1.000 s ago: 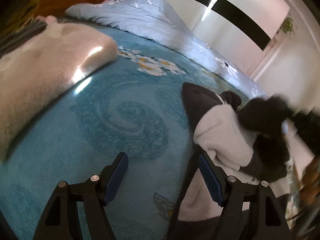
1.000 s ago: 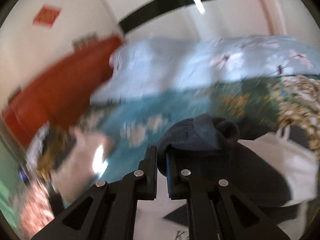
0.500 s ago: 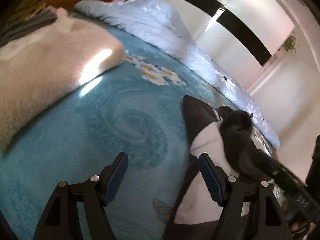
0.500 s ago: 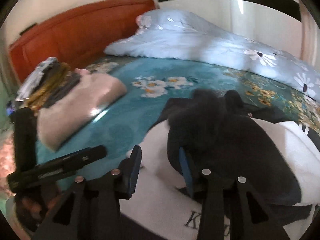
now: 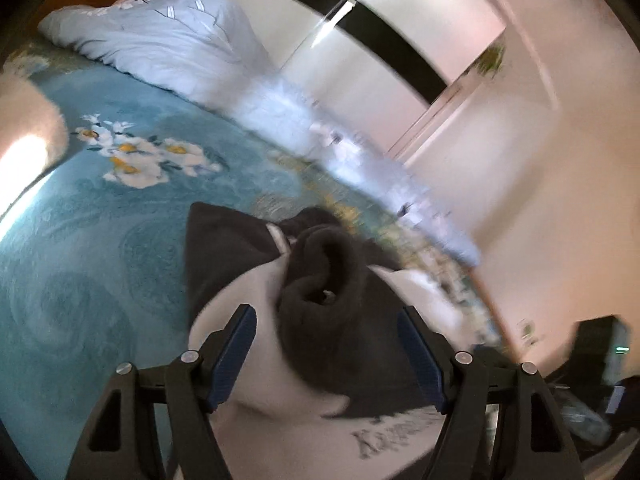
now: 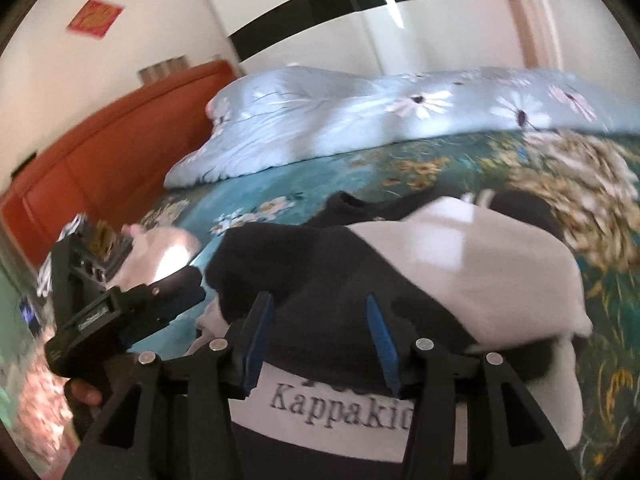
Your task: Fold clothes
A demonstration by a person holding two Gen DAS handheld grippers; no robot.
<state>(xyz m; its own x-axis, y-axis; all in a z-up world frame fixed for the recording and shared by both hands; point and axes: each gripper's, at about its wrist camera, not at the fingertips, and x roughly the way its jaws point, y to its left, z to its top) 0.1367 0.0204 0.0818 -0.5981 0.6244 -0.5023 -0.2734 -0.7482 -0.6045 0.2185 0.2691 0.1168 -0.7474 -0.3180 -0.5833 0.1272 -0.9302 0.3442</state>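
Left gripper point(image 5: 326, 344): fingers spread, black sleeve cuff point(image 5: 320, 276) between, ungrasped | Right gripper point(image 6: 320, 334): fingers spread, released over black-and-white sweatshirt point(image 6: 400, 264) on teal bedspread point(image 6: 260, 196)

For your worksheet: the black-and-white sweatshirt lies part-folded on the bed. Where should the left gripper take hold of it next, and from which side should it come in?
A judgement: take the bunched black sleeve cuff lying on top of the sweatshirt. It stands up in a thick roll, so the fingers can close around it. The open left gripper already straddles it, so come straight forward and down from the near edge, by the lettering.
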